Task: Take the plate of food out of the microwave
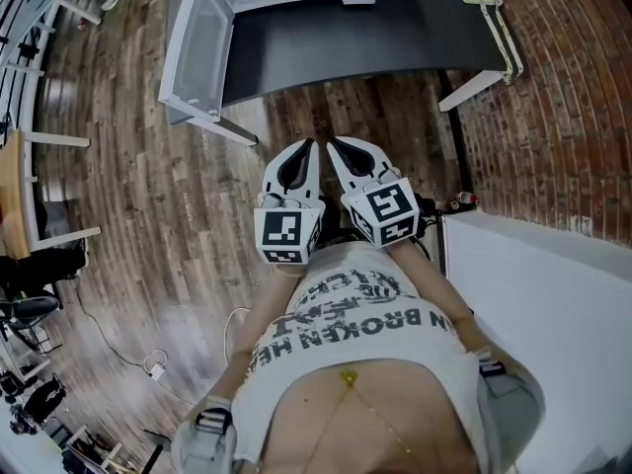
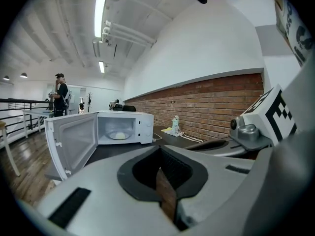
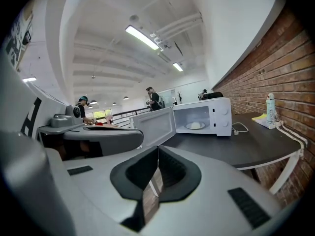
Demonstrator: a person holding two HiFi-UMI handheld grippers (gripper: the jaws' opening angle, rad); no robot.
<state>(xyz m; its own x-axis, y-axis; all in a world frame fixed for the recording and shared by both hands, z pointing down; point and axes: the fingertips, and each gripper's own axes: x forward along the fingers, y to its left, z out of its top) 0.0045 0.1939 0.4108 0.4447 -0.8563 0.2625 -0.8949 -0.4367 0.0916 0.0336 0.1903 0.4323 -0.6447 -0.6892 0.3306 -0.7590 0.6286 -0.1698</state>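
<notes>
Two claws here and neither is doing anything yet. The left claw [image 1: 308, 149] and the right claw [image 1: 337, 149] sit side by side close to the person's chest, tips pointing toward the bench [image 1: 375, 38]. Each gripper view shows its jaws pressed together with nothing between them, just wooden floor [image 1: 148, 196] through the slit. The plate of food [image 2: 119, 135] sits in the middle of the microwave [image 2: 125, 127], and the door [image 2: 69, 141] hangs wide open on the left. I'd say the task hasn't really started, with the walk-up and the reach both yet to come.

My take on doing it well: step in first, since the microwave is well apart from both claws. Spread the jaws before they get to the opening, come in low and level, and take the plate by its near rim. Ideally use one claw on each side so it doesn't tip and dump the food. Then slide it straight out and keep it flat.

Stuff around: the open door sticks out past the bench edge on the left, so the left claw has the tighter path and could bump it. A bottle [image 3: 269, 109] and a cable [image 3: 290, 132] sit off to the right by the brick wall [image 3: 256, 68], clear of the microwave. A white surface [image 1: 533, 294] is close on the person's right. A few people [image 2: 60, 95] stand far in the background, not in the way.
</notes>
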